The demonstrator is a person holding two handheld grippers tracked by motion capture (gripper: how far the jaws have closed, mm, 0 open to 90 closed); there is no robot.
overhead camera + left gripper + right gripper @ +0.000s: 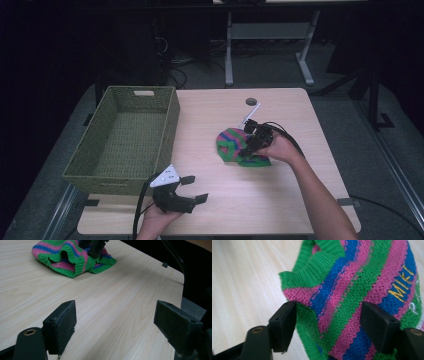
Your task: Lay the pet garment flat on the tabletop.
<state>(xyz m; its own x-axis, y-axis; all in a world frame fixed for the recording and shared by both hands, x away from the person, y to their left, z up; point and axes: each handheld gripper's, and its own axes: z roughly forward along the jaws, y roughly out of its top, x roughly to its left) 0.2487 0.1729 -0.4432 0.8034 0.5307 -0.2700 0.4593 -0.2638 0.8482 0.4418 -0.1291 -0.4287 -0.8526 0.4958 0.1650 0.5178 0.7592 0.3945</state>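
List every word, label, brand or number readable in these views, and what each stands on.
"MIKI": yellow stitched letters on a blue stripe of the green, pink and blue striped knitted garment.
Pale lettering below it, at the picture's right edge: too cut off and blurred to read.

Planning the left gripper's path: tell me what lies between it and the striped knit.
Bare wooden table alone: the left gripper view shows clear tabletop from the left gripper to the striped knit, where the right gripper is down.
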